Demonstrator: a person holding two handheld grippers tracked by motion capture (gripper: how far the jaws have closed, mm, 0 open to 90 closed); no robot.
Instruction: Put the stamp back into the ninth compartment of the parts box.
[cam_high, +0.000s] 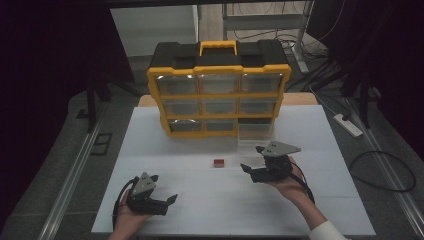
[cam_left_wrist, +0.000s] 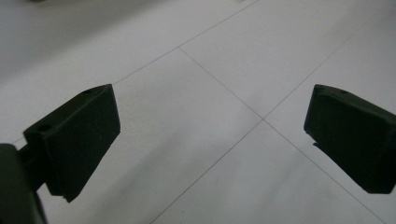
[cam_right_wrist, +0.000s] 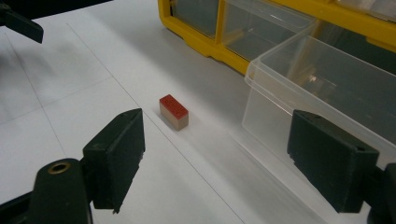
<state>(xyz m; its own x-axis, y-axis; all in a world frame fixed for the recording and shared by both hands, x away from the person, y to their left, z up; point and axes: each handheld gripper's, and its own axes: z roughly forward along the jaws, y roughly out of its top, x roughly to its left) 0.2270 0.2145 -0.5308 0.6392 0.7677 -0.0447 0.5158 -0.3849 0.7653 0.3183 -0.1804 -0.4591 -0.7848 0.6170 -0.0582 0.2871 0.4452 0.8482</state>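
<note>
A small red-topped block (cam_high: 218, 163) lies on the white table (cam_high: 150, 135), in front of a yellow and black drawer cabinet (cam_high: 218, 95). The cabinet's bottom right clear drawer (cam_high: 255, 133) is pulled out. My right gripper (cam_high: 251, 158) is open just right of the block, jaws pointing left towards it. In the right gripper view the block (cam_right_wrist: 173, 111) lies ahead between the open jaws of the gripper (cam_right_wrist: 215, 158), with the clear drawer (cam_right_wrist: 322, 79) to its right. My left gripper (cam_high: 165, 188) is open near the front left, over bare table (cam_left_wrist: 210, 130).
The cabinet (cam_right_wrist: 205, 42) fills the back middle of the table. A power strip (cam_high: 348, 125) and cables lie on the floor to the right, and a metal rail (cam_high: 70, 175) runs along the left. A jaw of the left gripper (cam_right_wrist: 21, 23) shows at the far left.
</note>
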